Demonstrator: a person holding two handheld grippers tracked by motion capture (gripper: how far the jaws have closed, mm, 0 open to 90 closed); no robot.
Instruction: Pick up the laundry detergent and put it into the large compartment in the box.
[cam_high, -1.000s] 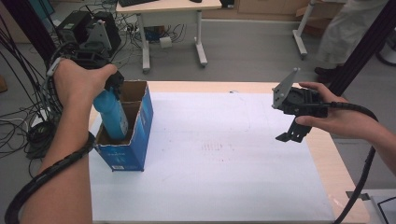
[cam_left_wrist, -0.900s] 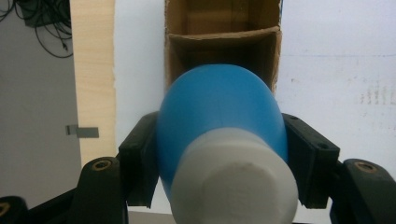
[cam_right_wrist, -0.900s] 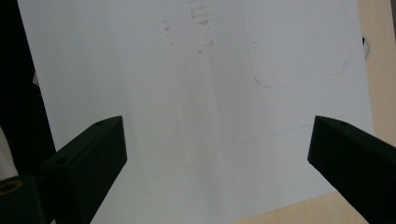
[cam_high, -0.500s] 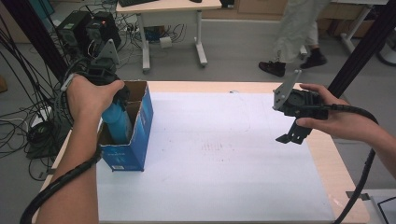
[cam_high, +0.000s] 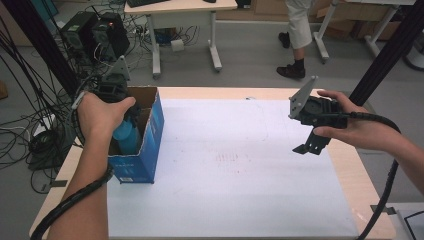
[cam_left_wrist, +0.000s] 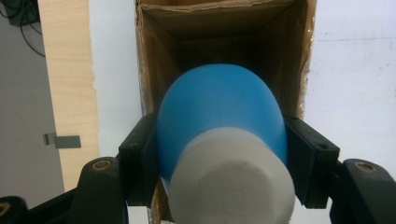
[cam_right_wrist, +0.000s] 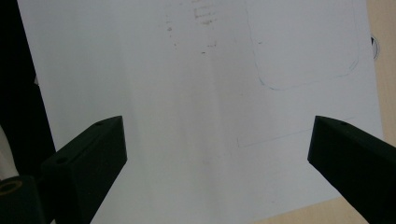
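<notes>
A blue bottle (cam_high: 126, 134) with a white cap (cam_left_wrist: 232, 184) hangs inside an open blue cardboard box (cam_high: 148, 145) at the table's left edge. My left gripper (cam_high: 116, 92) is above the box, its jaws shut on the bottle (cam_left_wrist: 219, 112) just below the cap. The box's brown inner walls (cam_left_wrist: 161, 70) surround the bottle's lower part. My right gripper (cam_high: 311, 145) hovers over the right side of the white sheet (cam_high: 230, 165), open, with nothing between its fingers (cam_right_wrist: 88, 161).
The white sheet (cam_right_wrist: 196, 116) covers most of the wooden table (cam_high: 350, 170) and carries faint pencil outlines and smudges. Cables and computer gear lie on the floor at left. A person (cam_high: 300, 35) stands beyond the table by a desk.
The left gripper has lowered the blue bottle deeper into the box. The right gripper has stayed in place. The person in the background walked leftward.
</notes>
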